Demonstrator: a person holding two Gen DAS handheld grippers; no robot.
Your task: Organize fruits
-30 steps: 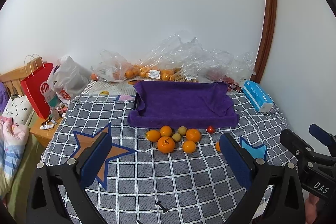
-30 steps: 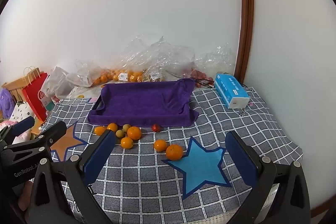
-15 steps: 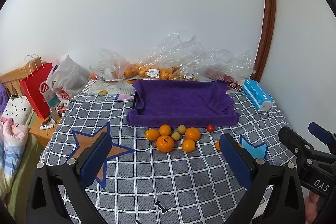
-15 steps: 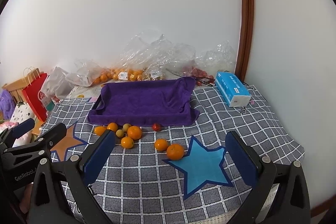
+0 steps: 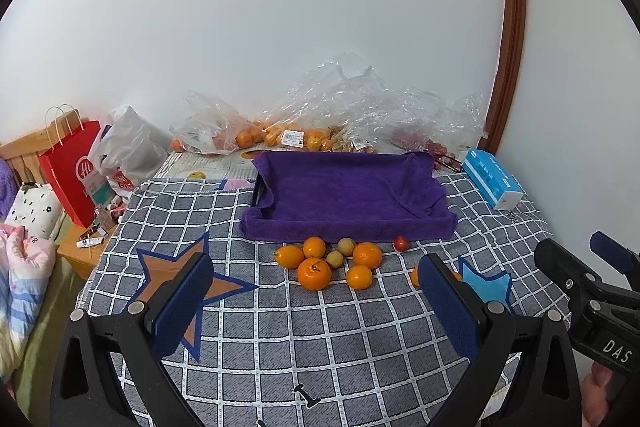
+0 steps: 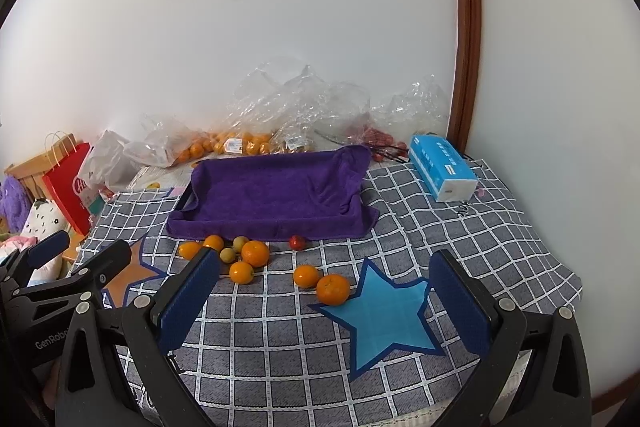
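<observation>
Over the last second I see almost no change: both cameras have only drifted a little, and no fruit has moved. So I judge the task is at its very start.

My left gripper [image 5: 314, 291] is wide open and holds nothing; it hangs above the blanket [image 5: 360, 339], short of the fruit. My right gripper [image 6: 326, 293] is also wide open and empty.

The fruits lie on the blanket, just before the near edge of the tray [image 5: 348, 195], which is covered by a purple towel and has nothing in it. There is a cluster of oranges [image 5: 315, 273] with two small greenish fruits [image 5: 334, 259] among them, a small red fruit [image 6: 297, 242] beside, and two more oranges [image 6: 333, 289] apart, near the blue star [image 6: 384, 311].

I think the next step is to lower one gripper onto the nearest orange; round fruit may roll on the soft cloth.
</observation>
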